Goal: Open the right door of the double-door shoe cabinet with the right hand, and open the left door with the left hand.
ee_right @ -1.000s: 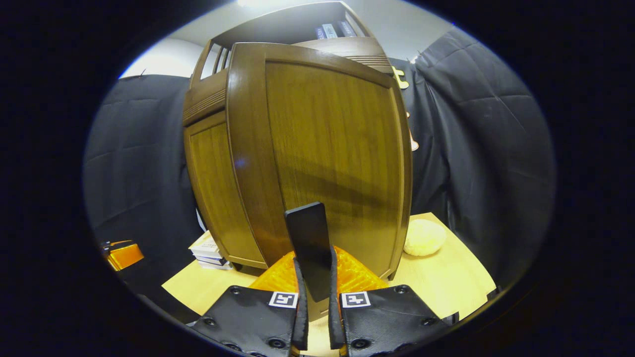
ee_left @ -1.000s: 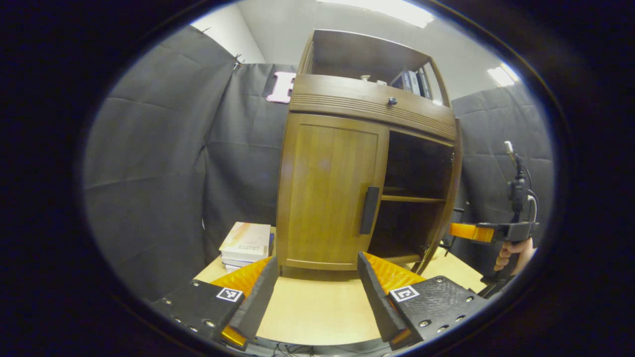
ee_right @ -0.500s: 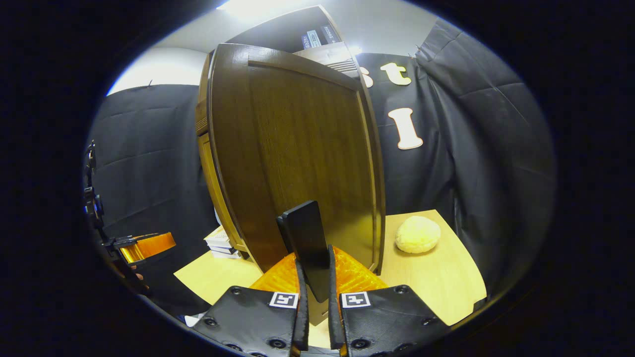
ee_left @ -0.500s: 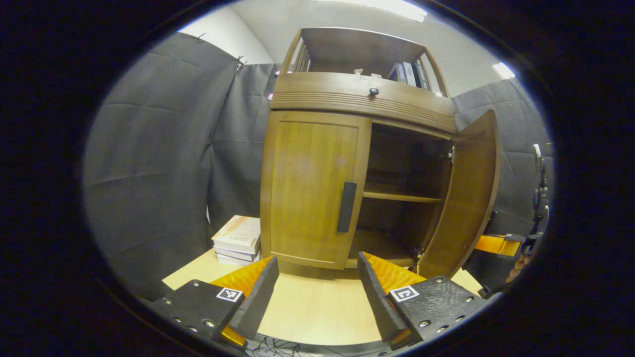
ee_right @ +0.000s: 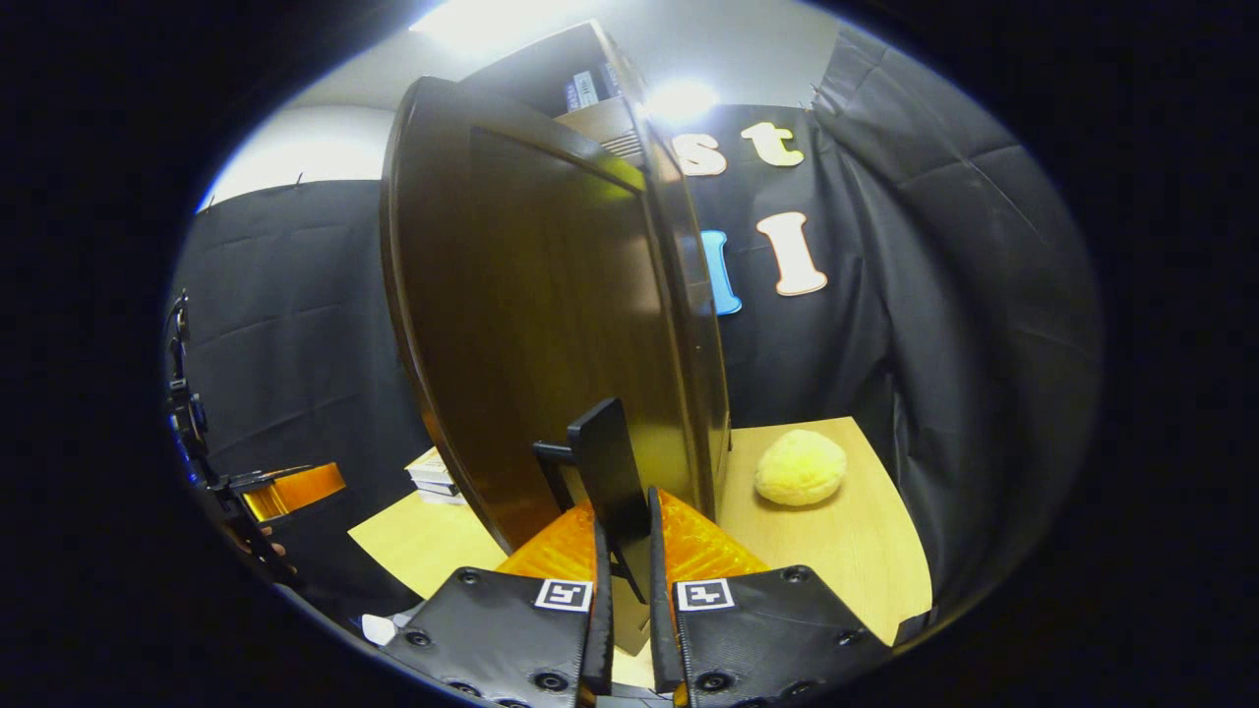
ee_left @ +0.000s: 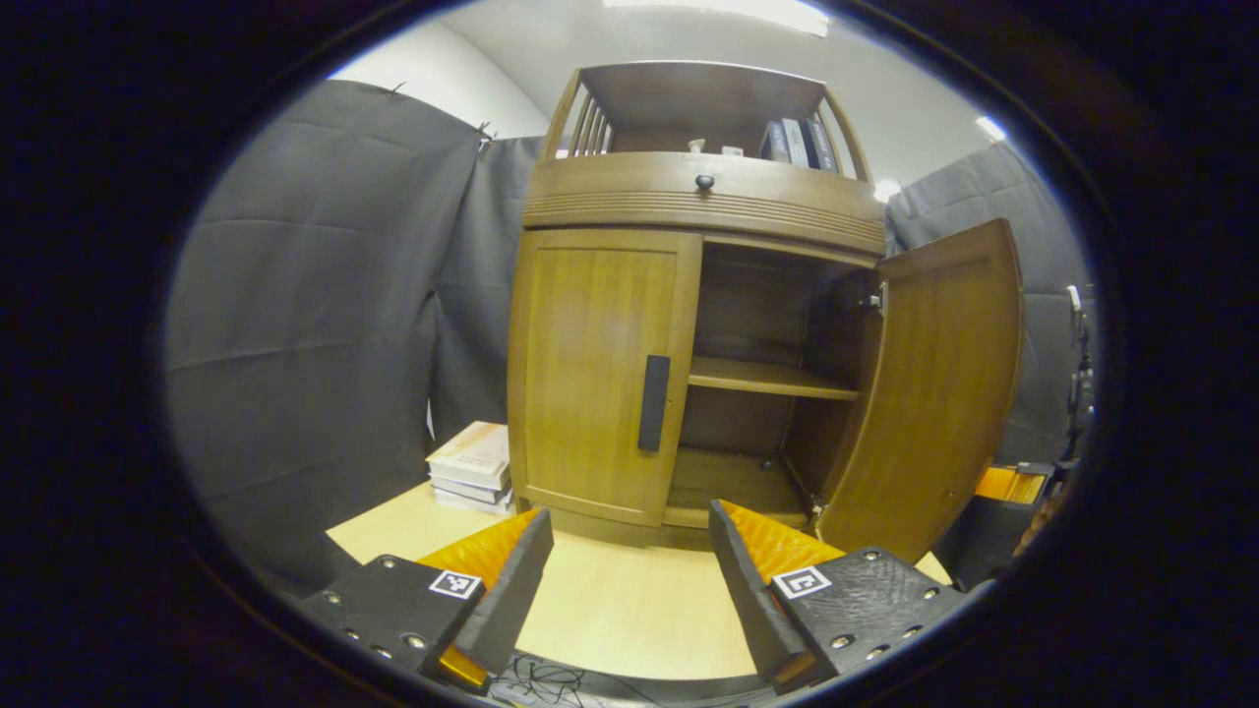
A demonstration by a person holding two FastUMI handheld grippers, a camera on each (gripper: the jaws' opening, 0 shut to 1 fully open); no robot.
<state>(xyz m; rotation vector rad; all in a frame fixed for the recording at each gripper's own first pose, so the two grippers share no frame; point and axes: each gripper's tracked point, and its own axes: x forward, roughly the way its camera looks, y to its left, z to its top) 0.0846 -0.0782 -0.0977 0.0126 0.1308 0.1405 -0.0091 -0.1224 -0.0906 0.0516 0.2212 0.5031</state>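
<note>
With the right gripper (ee_right: pixel 625 536) clamped on the handle (ee_right: pixel 610 477) of the wide-swung right door (ee_left: pixel 939 383) and the left gripper (ee_left: pixel 629 560) gaping short of the closed left door (ee_left: pixel 595 369), overpulling risked straining the hinge.

The shoe cabinet (ee_left: pixel 689 197) is brown wood with a smooth, slightly glossy finish. Its right door (ee_right: pixel 551 324) gleams. The tabletop (ee_left: pixel 629 600) is pale, matt wood.

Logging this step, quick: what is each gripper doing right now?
Left gripper: open, holding nothing, facing the shut left door.
Right gripper: closed on the right door handle.
</note>
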